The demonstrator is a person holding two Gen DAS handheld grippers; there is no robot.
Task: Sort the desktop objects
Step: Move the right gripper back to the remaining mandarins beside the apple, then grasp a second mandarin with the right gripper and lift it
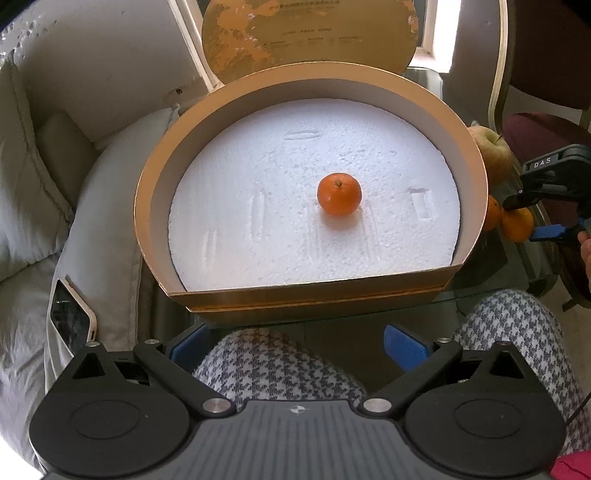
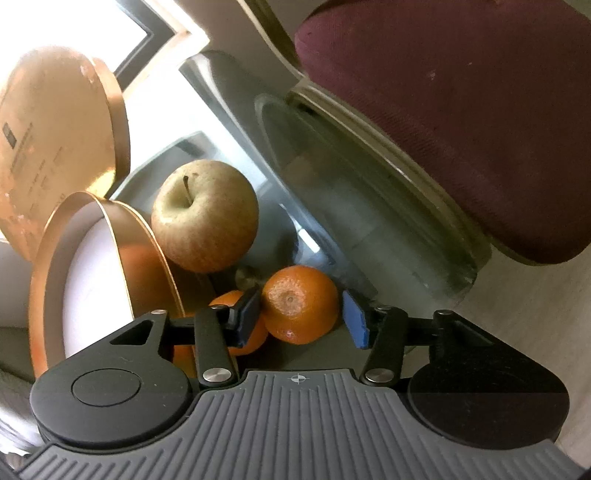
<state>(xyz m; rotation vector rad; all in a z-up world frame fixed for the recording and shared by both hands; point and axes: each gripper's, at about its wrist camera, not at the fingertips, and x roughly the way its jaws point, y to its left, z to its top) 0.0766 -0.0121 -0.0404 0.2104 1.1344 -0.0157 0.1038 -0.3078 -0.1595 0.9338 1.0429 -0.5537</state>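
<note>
Fingers of my right gripper straddle a pitted, glossy mandarin on the glass table; the left pad touches its skin, the right pad stands just clear, so nothing is clamped. Beside it I see a second mandarin and a yellow-green apple. My left gripper hangs spread and empty before the gold box, where one small mandarin sits on white foam.

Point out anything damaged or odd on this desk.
The round gold cardboard lid propped upright behind the gold half-round box has patches of worn, flaking surface. The white foam liner holding one small orange tangerine is dented with pressed grooves. Nothing is spilled.
</note>
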